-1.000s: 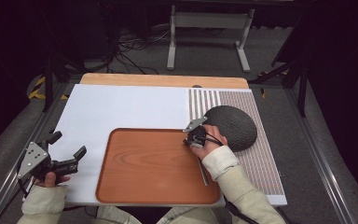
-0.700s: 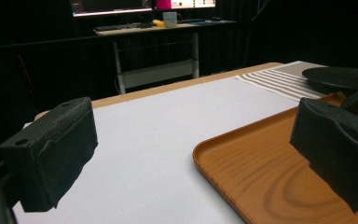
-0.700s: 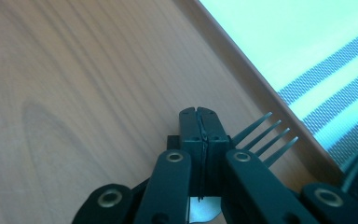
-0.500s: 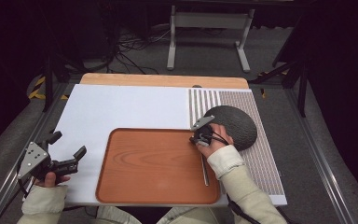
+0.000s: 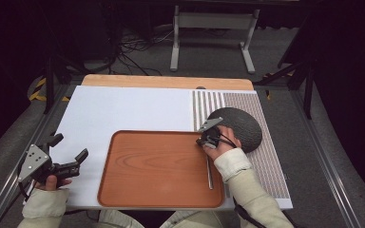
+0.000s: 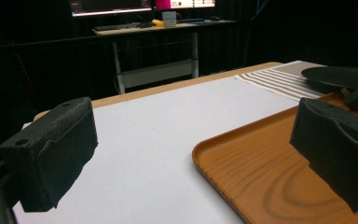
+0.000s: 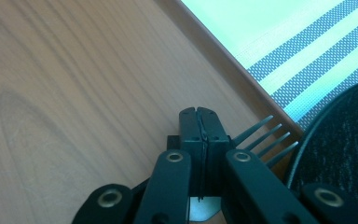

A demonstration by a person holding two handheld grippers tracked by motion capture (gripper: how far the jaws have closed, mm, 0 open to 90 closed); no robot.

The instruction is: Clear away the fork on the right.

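Note:
A wooden tray (image 5: 157, 166) lies on the white mat, with a metal fork (image 5: 209, 173) along its right side, tines pointing away from me. My right gripper (image 5: 203, 140) hovers low over the fork's tine end by the tray's right rim, jaws shut together. In the right gripper view the closed jaws (image 7: 199, 122) sit above the tray (image 7: 74, 93), and the fork's tines (image 7: 261, 135) poke out beside them, not between them. A dark round plate (image 5: 240, 128) lies just right of that hand. My left gripper (image 5: 70, 146) is open, left of the tray, its pads (image 6: 56, 149) wide apart.
The plate rests on a striped placemat (image 5: 266, 161) at the table's right. A white mat (image 5: 123, 109) covers the left and middle of the table. Metal rails run along both table sides. A desk frame and cables stand on the floor beyond.
My right gripper has edged slightly to the right, toward the plate. The fork, the tray and my left gripper have stayed where they were.

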